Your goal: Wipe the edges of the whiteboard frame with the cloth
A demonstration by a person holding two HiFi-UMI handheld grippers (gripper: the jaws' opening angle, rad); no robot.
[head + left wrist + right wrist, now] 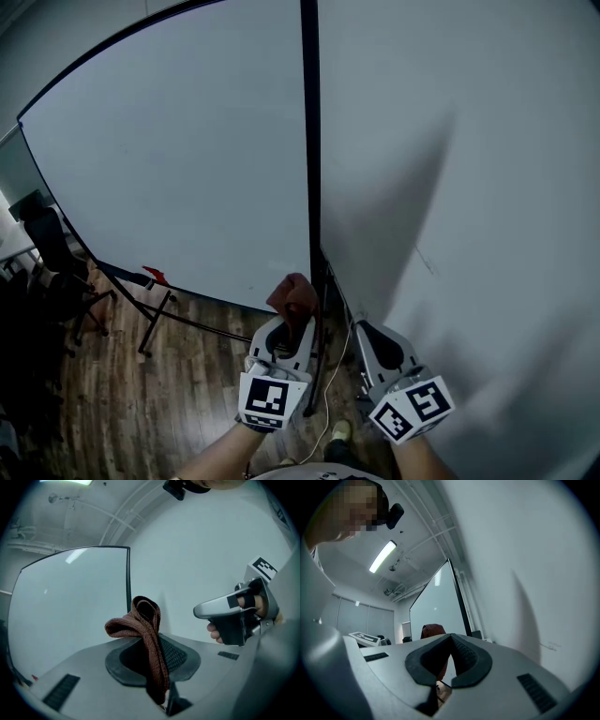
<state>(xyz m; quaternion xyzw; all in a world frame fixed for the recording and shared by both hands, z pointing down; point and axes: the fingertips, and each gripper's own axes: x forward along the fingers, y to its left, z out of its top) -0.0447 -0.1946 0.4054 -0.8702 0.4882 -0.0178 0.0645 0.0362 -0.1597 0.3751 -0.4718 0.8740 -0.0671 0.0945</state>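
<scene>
The left gripper (289, 328) clamps the brown cloth (293, 295) low beside the whiteboard's black frame (310, 169), while the right gripper (364, 330), jaws together and empty, hangs just right of it.

You're in an office or meeting room: a large whiteboard (187, 159) on a black floor stand (153, 323) sits just beside a plain white wall (487, 187), with a black office chair (52, 248) near the board's left edge. Under you is a wood-plank floor (122, 403), and overhead you have a strip light (384, 556) and bare white pipes (117, 522).
</scene>
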